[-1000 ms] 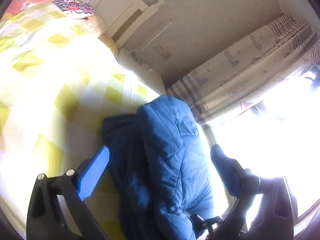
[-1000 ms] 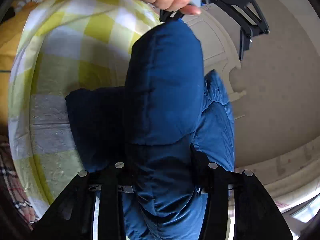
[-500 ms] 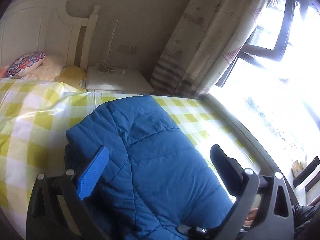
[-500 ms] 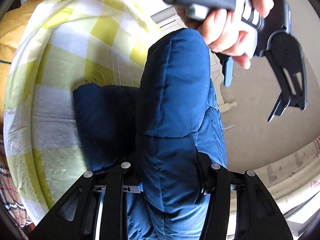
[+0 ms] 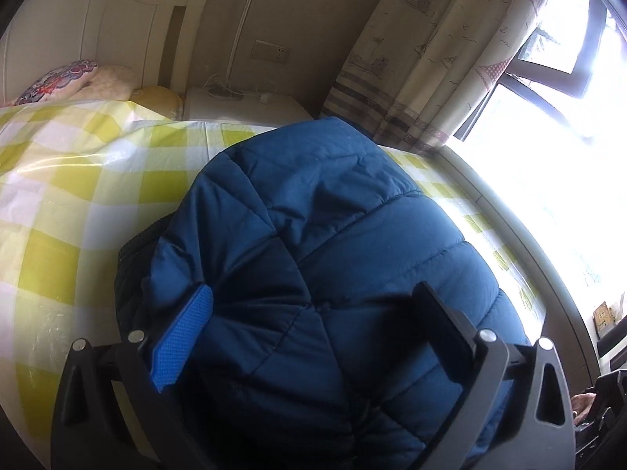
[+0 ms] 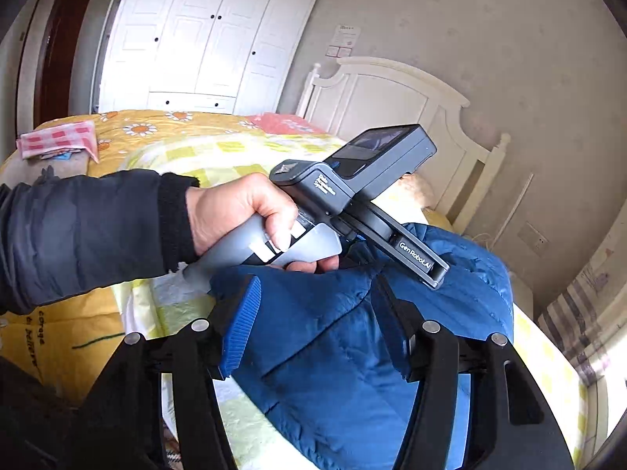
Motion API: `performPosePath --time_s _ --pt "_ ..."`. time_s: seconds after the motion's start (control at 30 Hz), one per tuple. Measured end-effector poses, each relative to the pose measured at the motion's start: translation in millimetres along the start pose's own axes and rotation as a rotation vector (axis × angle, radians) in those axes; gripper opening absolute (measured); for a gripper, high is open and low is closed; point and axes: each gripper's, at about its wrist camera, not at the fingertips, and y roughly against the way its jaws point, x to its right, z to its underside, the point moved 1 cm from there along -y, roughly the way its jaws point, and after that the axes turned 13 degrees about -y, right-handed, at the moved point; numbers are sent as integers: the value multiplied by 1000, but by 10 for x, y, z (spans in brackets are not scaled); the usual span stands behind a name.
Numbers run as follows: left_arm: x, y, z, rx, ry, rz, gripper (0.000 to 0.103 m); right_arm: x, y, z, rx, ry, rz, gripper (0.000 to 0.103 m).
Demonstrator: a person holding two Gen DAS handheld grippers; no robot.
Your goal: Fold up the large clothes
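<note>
Down in the lower half of both wrist views sits the blue puffer jacket [image 5: 333,243], bunched into a thick mound on the yellow-checked bedspread [image 5: 70,203], with the white headboard [image 5: 98,31] at upper left and the curtain [image 5: 439,58] by the bright window at upper right.

Left gripper [image 5: 313,329] has its fingers spread wide, with the padded fabric bulging up between them. I honestly can't tell if the pads are biting anything or just resting on the mound. Right gripper [image 6: 313,325] looks much the same: jaws parted, a raised ridge of the jacket sitting between them, not visibly clamped. In the right wrist view you can also see the person's left hand [image 6: 243,219] wrapped round the other tool's grey handle, centre frame, right above the jacket.

What I'd worry about (puffer jackets are the worst for this): the filling is springy and the shell looks slick, so any fold will probably pop back open the moment it's let go. A shallow pinch could also grab just the outer layer and slide off. And the mound sits toward the window-side edge of the bed at the right, so a hard tug could drag it over.
</note>
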Motion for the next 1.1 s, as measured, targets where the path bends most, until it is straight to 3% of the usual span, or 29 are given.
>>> performPosePath --time_s 0.07,0.17,0.23,0.3,0.4,0.57,0.63,0.7,0.77,0.87,0.97,1.1 --pt "5 1 16 -2 -21 -14 101 -99 -311 157 -98 36 35 57" --pt "-17 20 82 19 -14 -8 101 -368 -453 396 -57 135 118 57" --pt "-16 20 132 32 -16 -15 101 -383 -399 380 -68 148 115 57" --pt "-7 21 140 32 -14 -29 101 -350 -221 314 -108 130 54 57" --pt "25 27 127 25 -18 -66 101 -18 208 138 -85 42 -134 56" --pt "95 33 137 46 -31 -133 101 1050 515 -406 89 -222 -89 57" --pt "111 37 153 56 -35 -160 101 1544 316 -645 122 -349 -22 57" --pt "117 47 167 64 -32 -181 101 1979 -47 -832 85 -433 52 57" --pt "113 54 178 70 -30 -192 101 2302 -497 -977 21 -484 37 57" --pt "110 47 191 75 -27 -200 101 2410 -1309 -1018 -150 -506 -5 57" --pt "96 41 203 83 -17 -222 101 2081 -2141 -543 -355 -346 108 61" --pt "24 -15 228 83 22 -238 101 2032 -2236 -402 -397 -356 118 63"
